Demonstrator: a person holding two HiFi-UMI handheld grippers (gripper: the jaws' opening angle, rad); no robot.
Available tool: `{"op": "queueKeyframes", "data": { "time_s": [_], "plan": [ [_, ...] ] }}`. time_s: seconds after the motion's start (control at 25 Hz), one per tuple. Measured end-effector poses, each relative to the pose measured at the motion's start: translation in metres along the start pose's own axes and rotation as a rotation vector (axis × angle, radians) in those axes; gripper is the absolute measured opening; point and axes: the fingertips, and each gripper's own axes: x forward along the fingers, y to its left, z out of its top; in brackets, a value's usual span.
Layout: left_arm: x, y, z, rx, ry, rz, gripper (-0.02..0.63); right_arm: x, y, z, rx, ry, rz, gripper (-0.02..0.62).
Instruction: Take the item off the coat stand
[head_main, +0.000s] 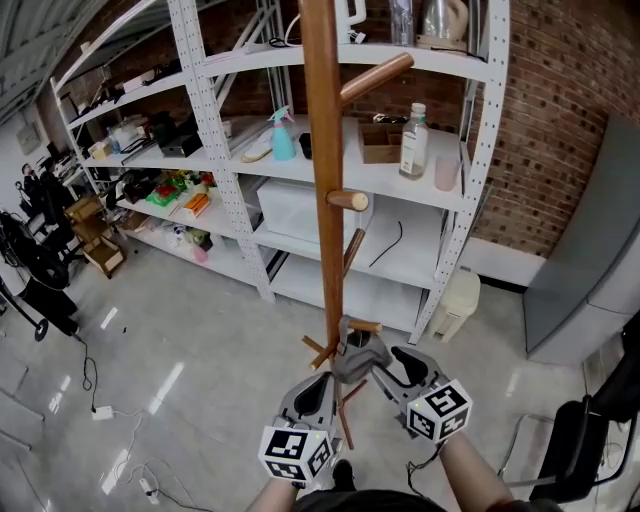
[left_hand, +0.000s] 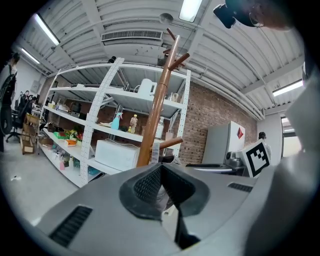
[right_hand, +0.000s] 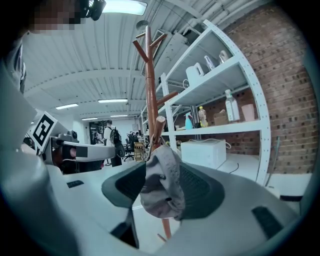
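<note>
Shelving (head_main: 214, 130) behind coat stand (head_main: 322, 150), labels (head_main: 411, 152) unreadable

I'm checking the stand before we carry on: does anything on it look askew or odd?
Only the grey cloth item: it hangs bunched on a low peg of the coat stand, between the open jaws of the right gripper. The higher pegs are bare.

coat stand (head_main: 322, 150) top cropped, foot partly hidden
</note>
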Motion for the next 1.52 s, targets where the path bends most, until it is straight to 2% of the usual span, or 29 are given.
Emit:
{"op": "queueKeyframes", "data": {
  "time_s": [0.2,0.48,0.68,0.72,0.8,0.92,1.52],
  "plan": [
    [0.006,0.007,0.001,-0.002,0.008,-0.005,0.006,0.018,0.0,0.001,-0.043,0.016,0.029,0.193],
    [0.015,0.014,-0.001,-0.006,0.009,-0.011,0.006,0.032,-0.012,0.0,-0.11,0.019,-0.02,0.193],
    [0.02,0.019,-0.002,-0.011,0.015,-0.014,0.006,0.038,-0.009,-0.004,-0.127,0.053,0.003,0.192],
    [0.021,0.019,-0.002,-0.011,0.017,-0.015,0.006,0.039,-0.009,-0.004,-0.127,0.058,0.003,0.187],
    [0.022,0.02,-0.003,-0.012,0.02,-0.016,0.006,0.039,-0.009,-0.006,-0.126,0.063,-0.001,0.112],
    [0.024,0.02,-0.004,-0.011,0.022,-0.018,0.006,0.039,-0.01,-0.006,-0.122,0.063,0.003,0.058],
    [0.029,0.017,0.004,-0.011,0.002,-0.012,0.006,0.014,-0.016,0.024,-0.13,-0.019,-0.008,0.043]
  ]
}}
